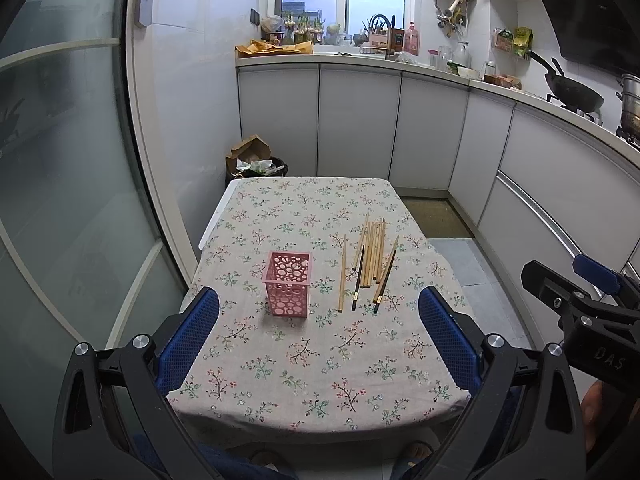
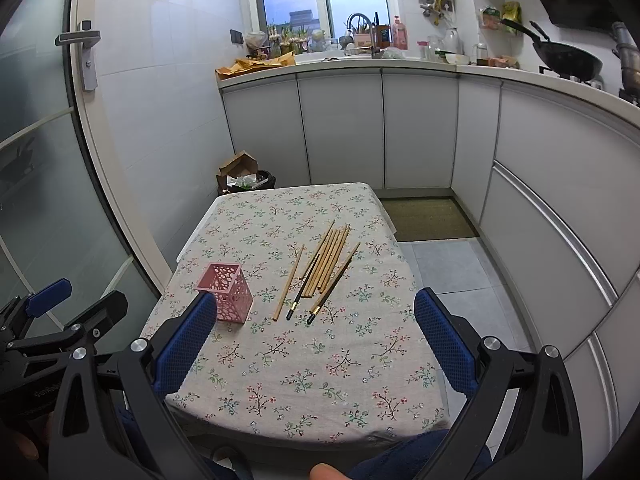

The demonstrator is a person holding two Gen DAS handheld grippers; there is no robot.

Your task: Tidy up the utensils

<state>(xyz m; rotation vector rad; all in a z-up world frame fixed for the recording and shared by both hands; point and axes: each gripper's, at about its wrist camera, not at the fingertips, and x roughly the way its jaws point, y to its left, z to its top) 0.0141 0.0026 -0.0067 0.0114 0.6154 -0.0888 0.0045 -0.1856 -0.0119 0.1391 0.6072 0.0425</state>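
Note:
A pink perforated holder (image 1: pixel 289 283) (image 2: pixel 226 293) stands upright and empty on the floral tablecloth (image 1: pixel 320 344) (image 2: pixel 312 360). To its right lie several wooden chopsticks (image 1: pixel 372 258) (image 2: pixel 326 258) in a loose bunch, two of them dark-tipped; one light stick (image 1: pixel 342 273) (image 2: pixel 289 282) lies apart, nearer the holder. My left gripper (image 1: pixel 319 300) hovers open above the table's near edge, nothing between its blue pads. My right gripper (image 2: pixel 316 306) is open too, held over the near edge, empty. Each gripper shows at the side of the other's view.
A bin with bags (image 1: pixel 256 164) (image 2: pixel 244 178) stands beyond the table's far left corner. White cabinets and a cluttered counter (image 1: pixel 360 60) run along the back and right, with a wok (image 1: pixel 572 92) on the stove. A glass door (image 1: pixel 60 160) is at left. A mat (image 2: pixel 428 218) lies on the floor.

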